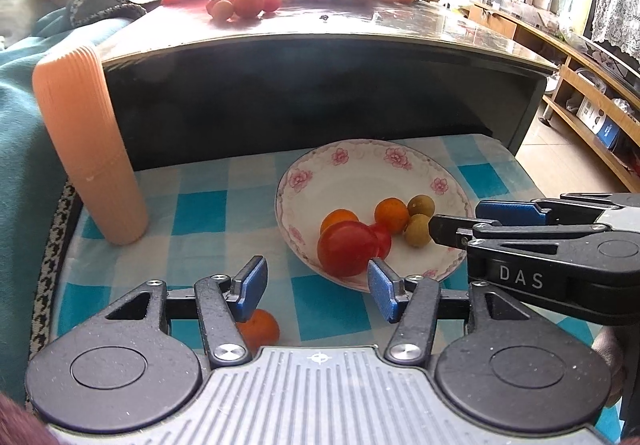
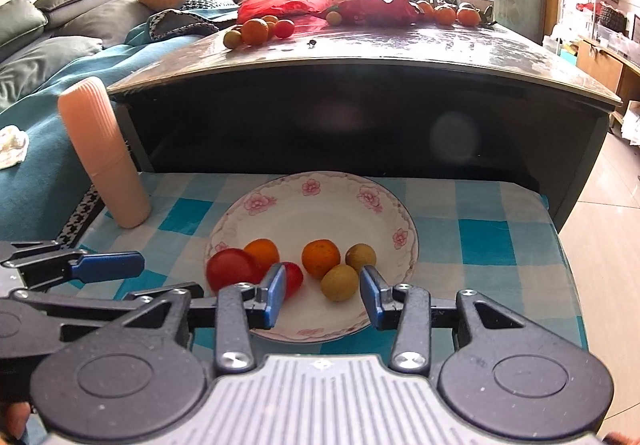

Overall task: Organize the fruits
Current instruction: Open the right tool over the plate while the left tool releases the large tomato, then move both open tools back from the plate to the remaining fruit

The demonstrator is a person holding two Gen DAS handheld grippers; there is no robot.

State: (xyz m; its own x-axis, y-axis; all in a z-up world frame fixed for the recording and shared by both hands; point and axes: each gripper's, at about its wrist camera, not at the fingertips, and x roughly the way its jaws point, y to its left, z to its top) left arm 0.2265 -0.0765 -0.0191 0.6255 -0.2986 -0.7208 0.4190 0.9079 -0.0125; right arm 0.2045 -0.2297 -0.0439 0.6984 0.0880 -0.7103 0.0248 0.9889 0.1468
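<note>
Floral plate (image 2: pixel 316 189) on checked bench (image 2: pixel 484 241) holds six fruits; both left tongs (image 1: pixel 318 285) and right tongs (image 2: pixel 322 295) gape empty at its six-o'clock rim.

1 floral plate (image 2: pixel 394 205) here, carrying 2 red tomatoes (image 2: pixel 232 269), 2 oranges (image 2: pixel 320 258) and 2 green fruits (image 2: pixel 340 282). 1 more orange (image 1: pixel 260 329) on the cloth, plus 1 peach cup (image 2: pixel 105 153).

Table edge (image 2: pixel 360 63) overhangs plate (image 2: pixel 320 185); peach cylinder (image 2: pixel 104 153) seemingly blocks leftward.
</note>
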